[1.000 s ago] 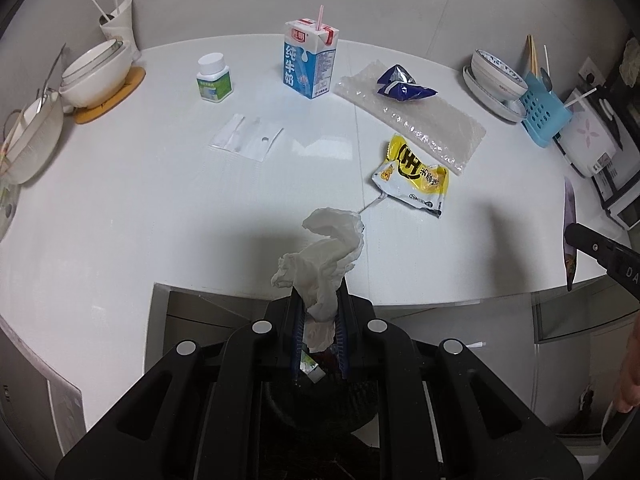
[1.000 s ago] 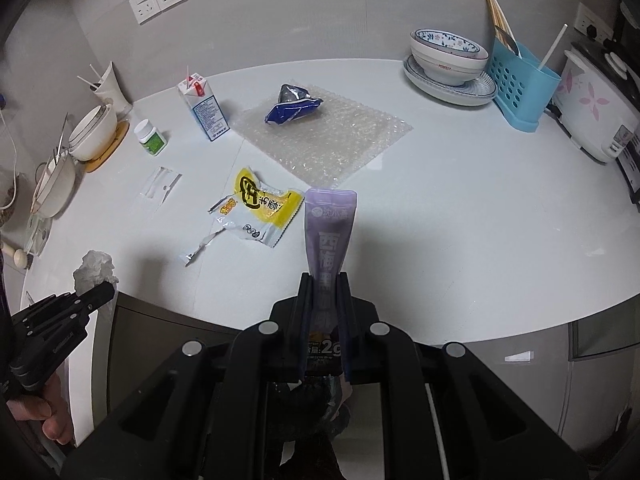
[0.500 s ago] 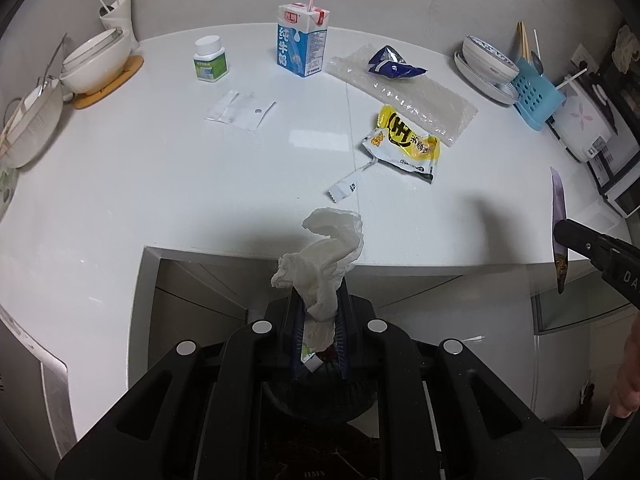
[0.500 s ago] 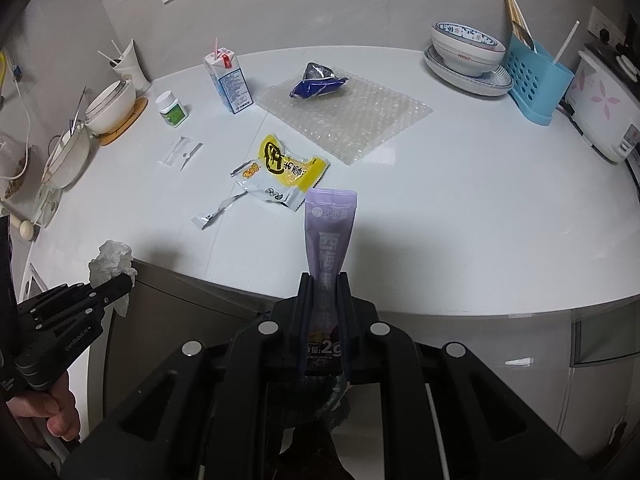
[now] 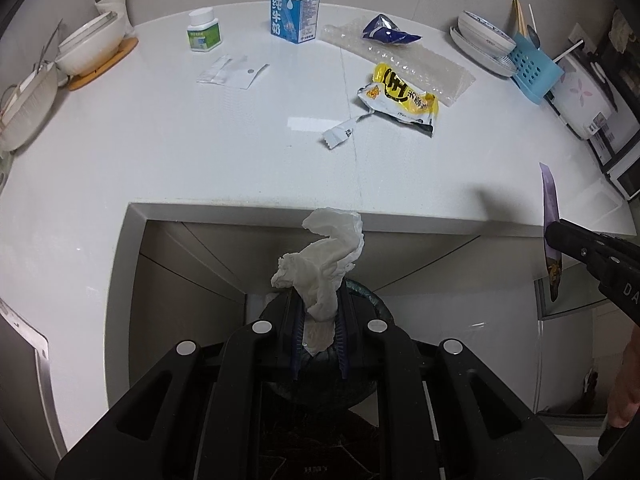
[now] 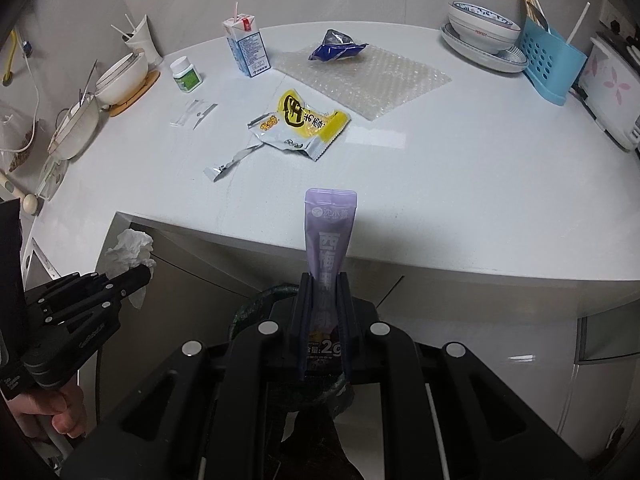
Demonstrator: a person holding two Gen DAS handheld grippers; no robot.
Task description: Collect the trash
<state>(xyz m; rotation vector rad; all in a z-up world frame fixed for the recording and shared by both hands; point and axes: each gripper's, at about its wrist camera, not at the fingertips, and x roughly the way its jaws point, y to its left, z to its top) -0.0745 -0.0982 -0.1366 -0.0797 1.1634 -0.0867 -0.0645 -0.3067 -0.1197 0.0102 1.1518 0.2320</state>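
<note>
Below the counter (image 5: 160, 152) edge, both grippers point steeply down over a dark round bin (image 6: 256, 304) whose rim shows just behind their fingers. Narrow jaws on the left gripper (image 5: 318, 320) clamp a crumpled white tissue (image 5: 324, 264), and the right gripper (image 6: 325, 316) has its jaws pinched tight on a purple sachet (image 6: 329, 232) that stands up between them. Neither piece has been let go, so the step in hand looks like the drop-off: two items carried off the counter and brought over the bin. The next move, as I judge it, calls for lining each piece up above the bin mouth, then opening the jaws so tissue and sachet fall inside and do not catch on the rim or cling to the pads; the light tissue may need a small shake. More trash waits on the counter: a yellow snack wrapper (image 6: 300, 124) with a torn silver strip (image 6: 228, 162) beside it, a blue wrapper (image 6: 336, 48) lying on a sheet of bubble wrap (image 6: 372, 80), a milk carton (image 6: 246, 46) with a straw, and a flat clear packet (image 6: 194, 112) near a small green-labelled bottle (image 6: 185, 74).
</note>
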